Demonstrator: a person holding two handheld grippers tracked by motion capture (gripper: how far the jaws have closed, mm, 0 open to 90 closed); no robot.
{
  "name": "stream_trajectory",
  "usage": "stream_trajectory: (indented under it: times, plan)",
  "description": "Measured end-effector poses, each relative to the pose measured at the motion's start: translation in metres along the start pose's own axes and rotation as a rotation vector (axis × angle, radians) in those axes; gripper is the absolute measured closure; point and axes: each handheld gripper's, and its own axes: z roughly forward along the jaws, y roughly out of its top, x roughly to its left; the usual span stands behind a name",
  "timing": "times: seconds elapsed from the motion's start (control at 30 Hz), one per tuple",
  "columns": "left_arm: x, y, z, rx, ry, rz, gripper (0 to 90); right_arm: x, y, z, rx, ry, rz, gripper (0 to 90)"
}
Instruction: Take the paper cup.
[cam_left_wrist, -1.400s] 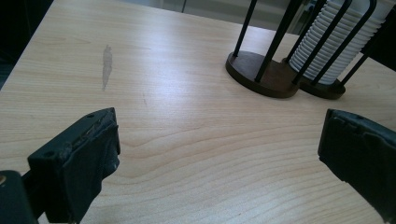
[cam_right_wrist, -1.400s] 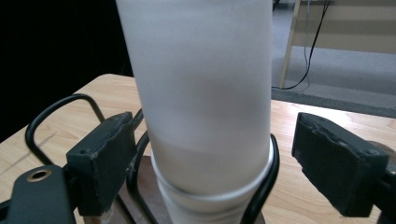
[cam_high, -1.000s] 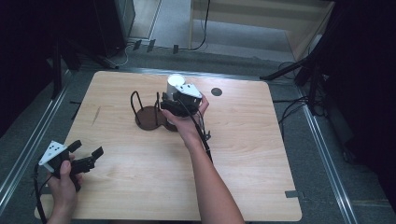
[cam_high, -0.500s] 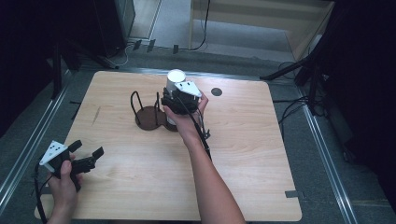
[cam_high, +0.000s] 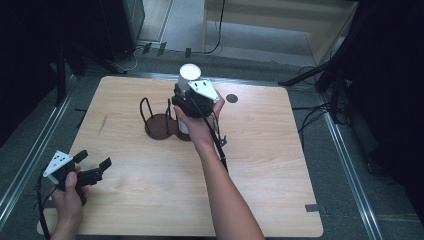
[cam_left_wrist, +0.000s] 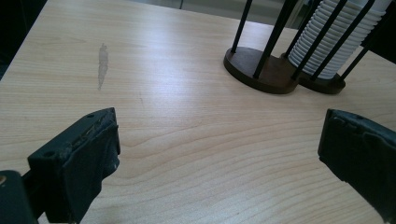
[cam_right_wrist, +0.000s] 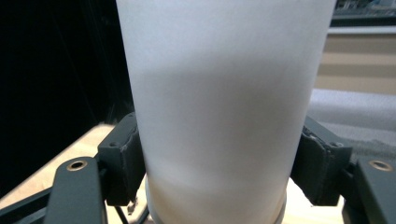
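Note:
A white paper cup is held over the cup rack by my right gripper, shut on the cup's side. In the right gripper view the cup is pressed between both pads, with another cup's rim just below it. The rack is a dark double base with black wire rods; its left bay is empty. Its right bay holds a stack of white cups, mostly hidden behind the hand in the high view. My left gripper rests open near the table's front left corner, its jaws wide apart over bare wood.
The wooden table has a small black round mark at the back right of the rack. A pale smear marks the wood left of the rack. Dark floor, cables and metal rails surround the table.
My right gripper has risen with the white cup, lifting it higher above the stack. The left gripper has stayed in place.

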Motion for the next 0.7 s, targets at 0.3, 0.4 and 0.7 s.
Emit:
stream_trajectory:
  times: [0.3, 0.4, 0.7]
  plan:
    - [0.000, 0.000, 0.000, -0.001, -0.001, -0.001, 0.0, 0.001, 0.016, -0.015, -0.051, 0.001, -0.015, 28.7]
    - [0.000, 0.000, 0.000, 0.000, -0.001, -0.001, 0.0, -0.002, 0.019, -0.020, -0.054, -0.031, -0.023, 28.9]
    - [0.000, 0.000, 0.000, 0.000, 0.000, -0.001, 0.0, -0.021, 0.020, -0.039, -0.046, -0.041, -0.021, 28.9]
